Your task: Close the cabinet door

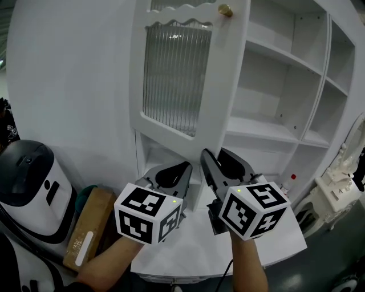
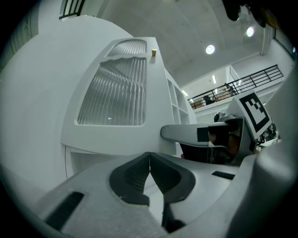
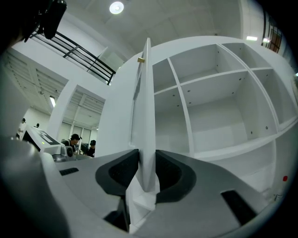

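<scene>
The white cabinet door with a ribbed glass pane and a brass knob stands swung out from the shelves. In the right gripper view I see the door edge-on, running down between the jaws. My right gripper is open around that edge, its pads close on both sides without pressing. In the head view the right gripper sits below the door's free corner. My left gripper is beside it on the left, pointing level at the door's front face. The left gripper is shut and holds nothing.
Bare open shelves fill the cabinet to the right of the door. A white ledge lies under both grippers. A white and black appliance and a cardboard box stand at the left. Ornate white furniture is at the right.
</scene>
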